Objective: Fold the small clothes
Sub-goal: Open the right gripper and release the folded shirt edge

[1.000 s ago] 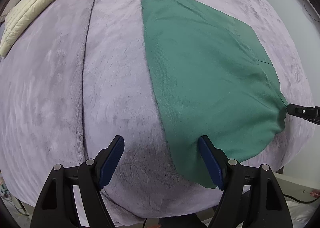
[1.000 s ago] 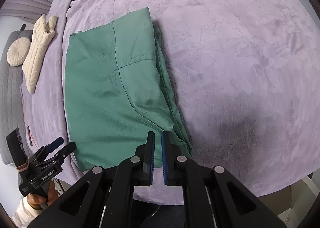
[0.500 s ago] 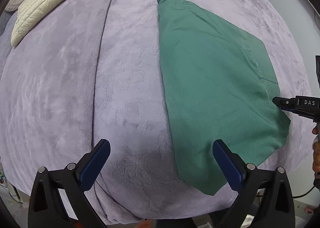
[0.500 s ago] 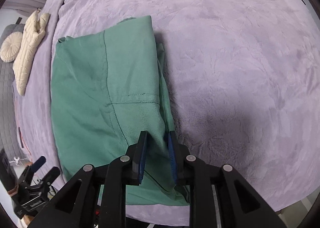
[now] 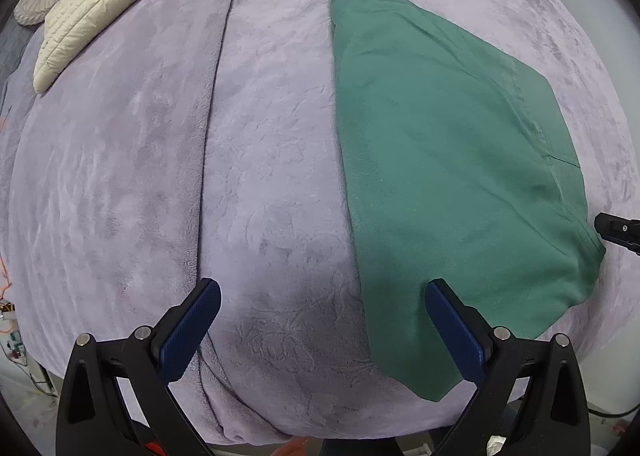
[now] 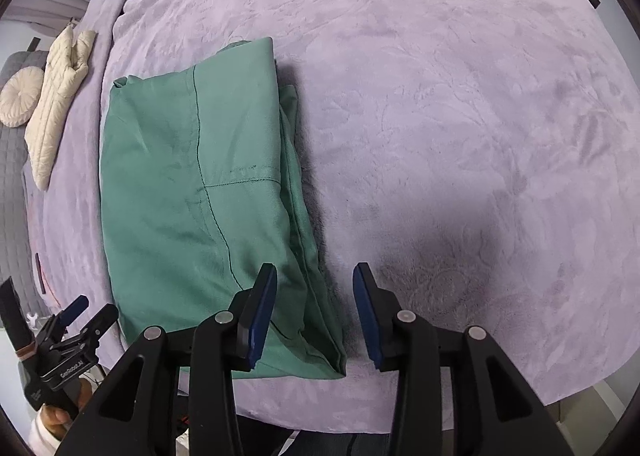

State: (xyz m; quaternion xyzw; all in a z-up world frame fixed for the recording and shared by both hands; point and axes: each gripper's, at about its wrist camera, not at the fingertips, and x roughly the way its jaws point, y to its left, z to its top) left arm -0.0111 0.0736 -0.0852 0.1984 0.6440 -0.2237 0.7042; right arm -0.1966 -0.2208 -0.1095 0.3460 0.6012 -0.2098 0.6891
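The green garment (image 5: 448,159) lies folded flat on the lilac plush bed cover (image 5: 240,175), near its front edge. The left tool (image 5: 320,320) hangs spread wide above the garment's left edge, gripping nothing. The right tool (image 6: 314,308) has just been opening; its jaws now stand partly apart over the layered right edge, the cloth below them but not pinched. The fabric looks light, soft and limp, so it will sag and its layers may slide apart. I would take hold at the two near corners, catching every layer at the stacked hem (image 6: 320,316).
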